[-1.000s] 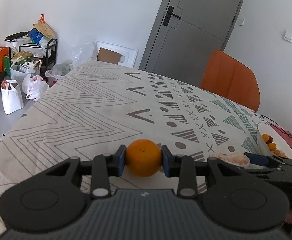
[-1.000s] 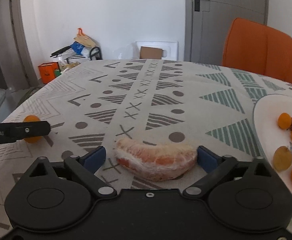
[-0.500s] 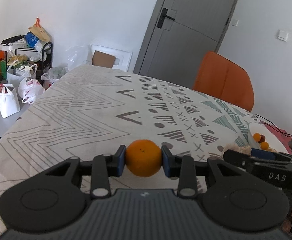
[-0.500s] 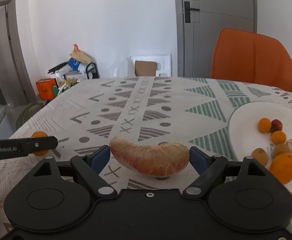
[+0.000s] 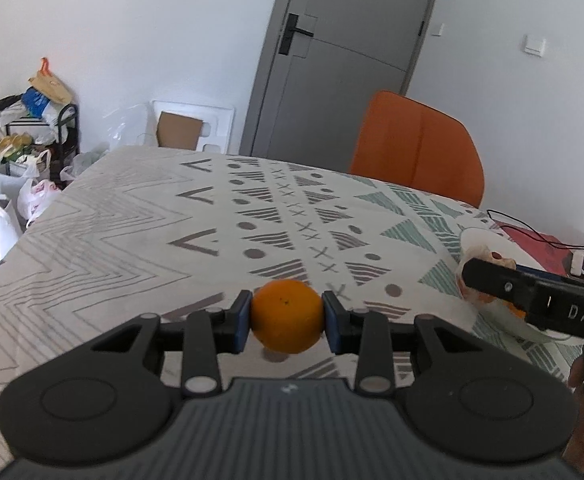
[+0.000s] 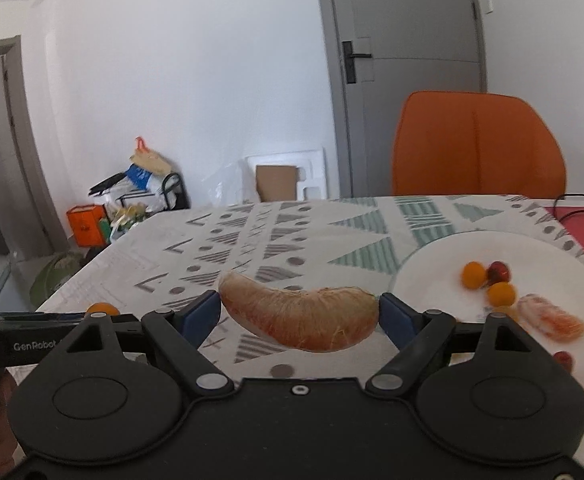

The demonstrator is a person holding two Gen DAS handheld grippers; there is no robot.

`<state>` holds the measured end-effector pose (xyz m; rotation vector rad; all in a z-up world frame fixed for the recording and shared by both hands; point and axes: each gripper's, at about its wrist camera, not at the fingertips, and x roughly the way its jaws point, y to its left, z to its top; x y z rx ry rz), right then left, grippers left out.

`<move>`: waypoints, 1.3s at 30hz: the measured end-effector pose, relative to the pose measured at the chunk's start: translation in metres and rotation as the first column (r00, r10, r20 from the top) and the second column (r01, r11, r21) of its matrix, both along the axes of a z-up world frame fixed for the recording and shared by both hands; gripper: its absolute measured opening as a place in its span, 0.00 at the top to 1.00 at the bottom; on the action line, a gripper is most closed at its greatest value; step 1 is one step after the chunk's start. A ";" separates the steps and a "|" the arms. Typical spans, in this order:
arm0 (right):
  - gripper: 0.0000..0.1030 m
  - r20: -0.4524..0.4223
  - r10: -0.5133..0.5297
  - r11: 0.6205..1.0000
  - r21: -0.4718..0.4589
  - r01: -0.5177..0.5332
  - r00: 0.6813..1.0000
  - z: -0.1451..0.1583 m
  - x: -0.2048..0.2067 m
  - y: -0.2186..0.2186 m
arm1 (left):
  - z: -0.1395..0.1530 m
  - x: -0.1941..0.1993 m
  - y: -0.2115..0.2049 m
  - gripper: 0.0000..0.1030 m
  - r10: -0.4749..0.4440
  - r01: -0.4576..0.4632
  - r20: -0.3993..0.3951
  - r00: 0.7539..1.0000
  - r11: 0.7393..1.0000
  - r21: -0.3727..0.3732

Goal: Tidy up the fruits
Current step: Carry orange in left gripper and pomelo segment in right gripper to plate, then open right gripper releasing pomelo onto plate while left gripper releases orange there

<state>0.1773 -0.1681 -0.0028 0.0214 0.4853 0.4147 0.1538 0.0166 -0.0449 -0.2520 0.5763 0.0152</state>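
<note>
Right fingers [image 6: 299,312] clamped end to end on a pomelo wedge [image 6: 297,318]; its long axis runs straight across from pad to pad, curved back hanging down, clear of the desk [image 6: 252,232]. Plate [image 6: 539,252] lies ahead and to the right of these fingers, near, holding small oranges [image 6: 473,275], a red fruit and another wedge [image 6: 551,318].

Left fingers [image 5: 286,322] clamped on an orange [image 5: 286,316], one pad at each side, held above the cloth. From here the plate sits far off to the right, beyond the right gripper's body.

Judgement: right hand is nearer the plate; a short carry forward and right should set the wedge down first.
</note>
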 end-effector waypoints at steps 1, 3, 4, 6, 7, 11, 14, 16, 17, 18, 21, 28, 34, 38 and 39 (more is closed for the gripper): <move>0.20 0.002 -0.008 1.000 0.004 0.008 1.000 0.000 0.000 -0.004 | 0.001 0.001 -0.004 0.66 -0.006 0.006 0.000 1.000 1.000 0.002; 0.20 0.008 -0.026 1.000 0.008 0.026 1.000 0.001 0.001 -0.012 | 0.002 0.004 -0.010 0.66 -0.018 0.018 -0.001 1.000 1.000 0.010; 0.20 0.011 -0.036 0.999 0.011 0.035 0.999 0.001 0.001 -0.017 | 0.002 0.006 -0.013 0.66 -0.026 0.026 -0.002 1.000 1.000 0.014; 0.20 0.014 -0.054 0.998 0.020 0.053 0.998 0.001 0.000 -0.027 | 0.003 0.009 -0.022 0.66 -0.042 0.042 -0.004 0.999 0.999 0.023; 0.20 0.014 -0.061 0.998 0.024 0.061 0.998 0.000 -0.001 -0.031 | 0.004 0.011 -0.027 0.66 -0.051 0.051 -0.004 0.999 0.998 0.028; 0.20 0.011 -0.095 0.995 0.034 0.094 0.995 -0.003 -0.004 -0.050 | 0.005 0.016 -0.044 0.66 -0.082 0.082 0.000 0.997 0.996 0.038; 0.20 0.003 -0.121 0.992 0.041 0.120 0.993 -0.005 -0.004 -0.063 | 0.005 0.020 -0.056 0.66 -0.102 0.102 -0.001 0.995 0.994 0.044; 0.20 0.002 -0.138 0.989 0.045 0.138 0.990 -0.007 -0.004 -0.072 | 0.006 0.023 -0.064 0.66 -0.114 0.114 -0.003 0.993 0.992 0.050; 0.20 0.001 -0.146 0.988 0.047 0.146 0.989 -0.007 -0.005 -0.076 | 0.006 0.025 -0.068 0.66 -0.121 0.121 -0.004 0.993 0.991 0.055; 0.20 0.000 -0.154 0.987 0.050 0.154 0.988 -0.008 -0.005 -0.081 | 0.006 0.026 -0.071 0.66 -0.127 0.127 -0.004 0.992 0.990 0.056; 0.20 -0.007 -0.176 0.983 0.058 0.176 0.984 -0.010 -0.006 -0.093 | 0.007 0.030 -0.082 0.66 -0.144 0.144 -0.004 0.990 0.988 0.062; 0.15 -0.013 -0.214 0.974 0.076 0.214 0.977 -0.013 -0.010 -0.119 | 0.010 0.039 -0.108 0.66 -0.190 0.190 -0.001 0.982 0.978 0.091; 0.15 -0.021 -0.246 0.964 0.096 0.247 0.969 -0.014 -0.012 -0.143 | 0.016 0.050 -0.128 0.66 -0.226 0.223 0.014 0.974 0.969 0.107; 0.15 -0.030 -0.264 0.958 0.104 0.266 0.964 -0.017 -0.014 -0.155 | 0.017 0.056 -0.142 0.66 -0.255 0.251 0.018 0.967 0.961 0.116; 0.15 -0.030 -0.266 0.957 0.106 0.268 0.963 -0.017 -0.014 -0.157 | 0.017 0.057 -0.145 0.66 -0.260 0.256 0.017 0.966 0.960 0.117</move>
